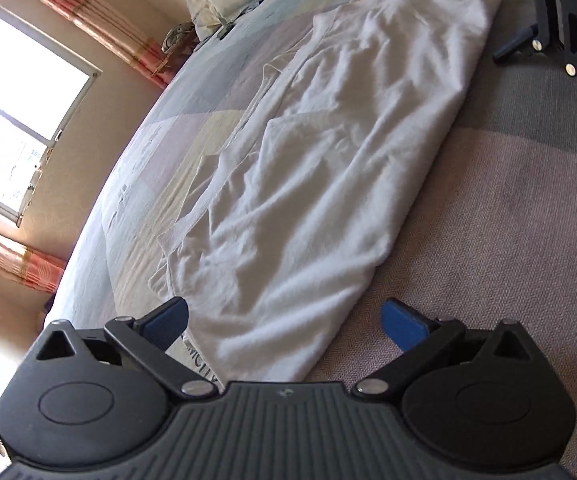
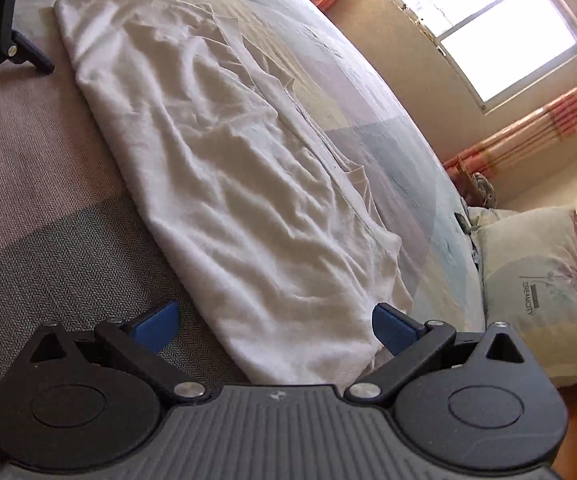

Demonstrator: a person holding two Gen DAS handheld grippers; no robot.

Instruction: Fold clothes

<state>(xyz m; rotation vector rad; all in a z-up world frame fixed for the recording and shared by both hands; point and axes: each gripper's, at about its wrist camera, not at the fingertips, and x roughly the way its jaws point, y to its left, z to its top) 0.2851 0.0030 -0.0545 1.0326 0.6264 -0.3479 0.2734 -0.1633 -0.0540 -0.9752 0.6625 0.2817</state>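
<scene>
White cloth, a garment (image 1: 320, 168) already folded into a long strip, lies flat on the bed (image 1: 508, 240) near its front edge. The left gripper (image 1: 284, 324) and the right gripper (image 2: 276, 320) each hover at one end of the strip, both wide and empty. I judge the next step is folding end to end: each claw must pinch its corner through all the layers.

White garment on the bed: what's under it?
The white garment lies on the bedspread. A printed label peeks from under its near edge in the left wrist view; anything else beneath is covered.
</scene>
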